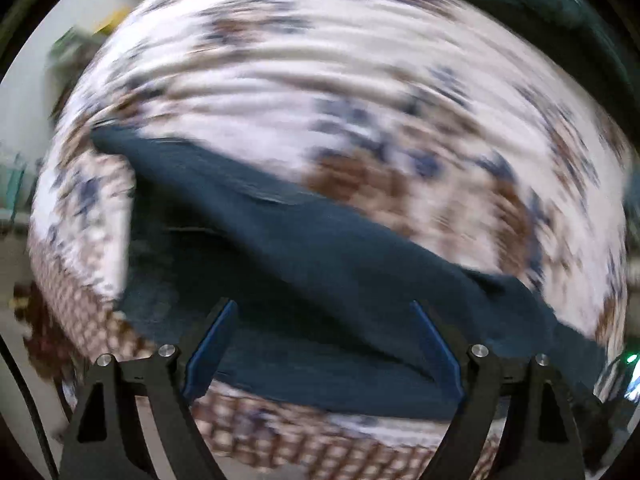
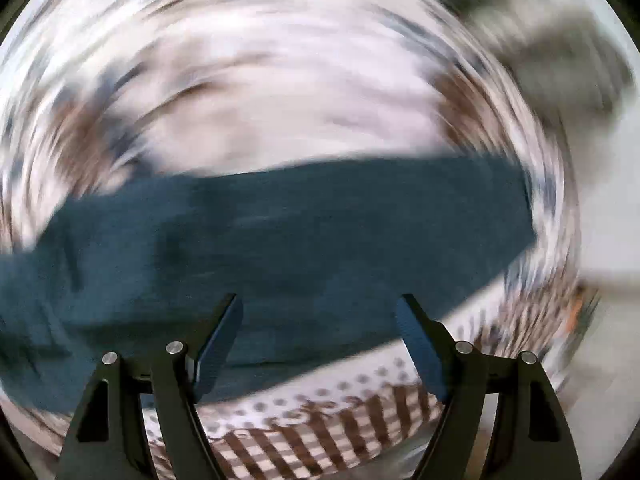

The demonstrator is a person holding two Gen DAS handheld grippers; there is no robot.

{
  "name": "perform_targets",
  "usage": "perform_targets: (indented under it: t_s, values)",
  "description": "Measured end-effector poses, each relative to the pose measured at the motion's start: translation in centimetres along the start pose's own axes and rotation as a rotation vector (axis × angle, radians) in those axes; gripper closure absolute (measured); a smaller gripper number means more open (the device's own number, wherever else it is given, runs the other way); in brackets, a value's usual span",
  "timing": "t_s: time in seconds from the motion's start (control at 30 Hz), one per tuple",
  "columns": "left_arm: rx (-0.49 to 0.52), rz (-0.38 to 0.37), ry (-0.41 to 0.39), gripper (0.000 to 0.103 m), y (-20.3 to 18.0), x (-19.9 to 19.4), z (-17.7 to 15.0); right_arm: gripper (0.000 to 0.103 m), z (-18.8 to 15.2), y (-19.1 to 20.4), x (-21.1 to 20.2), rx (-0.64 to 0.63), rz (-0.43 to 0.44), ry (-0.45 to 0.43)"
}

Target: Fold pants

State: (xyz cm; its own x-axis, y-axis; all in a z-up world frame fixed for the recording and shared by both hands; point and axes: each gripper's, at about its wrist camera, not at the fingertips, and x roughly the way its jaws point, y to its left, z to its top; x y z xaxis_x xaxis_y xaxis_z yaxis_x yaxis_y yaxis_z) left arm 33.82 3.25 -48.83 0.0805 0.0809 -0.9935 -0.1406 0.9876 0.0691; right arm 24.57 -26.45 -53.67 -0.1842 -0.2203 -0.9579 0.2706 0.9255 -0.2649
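Blue pads, left hand-held gripper (image 1: 322,344): jaws wide apart, nothing between, hanging over the cloth.
Right hand-held gripper (image 2: 318,344): jaws spread, empty, above the pants.
Pants (image 1: 304,264): dark teal, flat on the bed, long band running left to right; near edge just past the fingertips.
Bedspread (image 1: 280,80): white floral with checked border, bare beyond the pants' far edge.
Blur: heavy, both views.

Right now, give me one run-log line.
left gripper: open, empty | right gripper: open, empty | pants: dark teal, lying on patterned bedspread | both views blurred
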Motion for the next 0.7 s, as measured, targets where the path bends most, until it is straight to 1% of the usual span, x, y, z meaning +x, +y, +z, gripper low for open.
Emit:
perform_targets:
  t_s: [0.03, 0.07, 0.1, 0.13, 0.17, 0.23, 0.27, 0.33, 0.4, 0.43, 0.47, 0.5, 0.6, 0.63, 0.7]
  values:
    - [-0.026, 0.001, 0.001, 0.017, 1.5, 0.0, 0.5, 0.022, 0.6, 3.2, -0.7, -0.087, -0.05, -0.032]
    - [-0.062, 0.004, 0.002, 0.017, 3.6, 0.1, 1.4, 0.022, 1.4, 5.3, -1.2, -0.155, -0.093, -0.053]
    - [-0.089, -0.005, 0.007, 0.017, 5.0, 0.3, 2.0, 0.022, 1.6, 8.9, -1.9, -0.253, -0.144, -0.082]
    - [-0.116, -0.016, 0.015, 0.017, 6.4, 0.6, 2.8, 0.022, 1.8, 11.3, -2.7, -0.303, -0.157, -0.095]
    - [-0.146, -0.03, 0.023, 0.017, 7.8, 1.2, 3.7, 0.022, 1.8, 12.6, -2.7, -0.332, -0.165, -0.103]
    - [-0.205, -0.087, 0.053, 0.017, 9.9, 2.7, 5.2, 0.022, 1.8, 16.1, -3.1, -0.414, -0.208, -0.122]
    - [-0.228, -0.103, 0.067, 0.018, 10.5, 3.4, 5.8, 0.022, 1.9, 16.9, -2.8, -0.43, -0.217, -0.121]
    - [-0.301, -0.178, 0.094, 0.018, 11.7, 5.3, 7.0, 0.022, 2.0, 18.5, -3.1, -0.466, -0.251, -0.138]
    - [-0.339, -0.233, 0.088, 0.042, 12.3, 6.3, 7.8, 0.022, 2.2, 19.3, -3.2, -0.489, -0.271, -0.133]
    - [-0.363, -0.287, 0.079, 0.068, 12.6, 7.0, 7.9, 0.022, 2.3, 19.4, -3.3, -0.488, -0.272, -0.128]
    - [-0.376, -0.332, 0.076, 0.089, 12.8, 7.2, 7.9, 0.022, 2.5, 19.5, -3.5, -0.483, -0.269, -0.12]
    - [-0.379, -0.352, 0.069, 0.091, 12.9, 7.1, 7.9, 0.022, 2.7, 19.0, -2.9, -0.476, -0.263, -0.116]
    - [-0.353, -0.358, -0.002, 0.095, 13.8, 4.9, 6.1, 0.022, 3.2, 17.5, -3.2, -0.447, -0.23, -0.112]
    - [-0.351, -0.362, -0.02, 0.095, 14.3, 3.9, 4.9, 0.022, 3.0, 17.1, -3.3, -0.438, -0.216, -0.114]
    - [-0.358, -0.349, -0.043, 0.095, 16.0, 2.3, 1.8, 0.022, 2.3, 16.6, -3.6, -0.427, -0.19, -0.118]
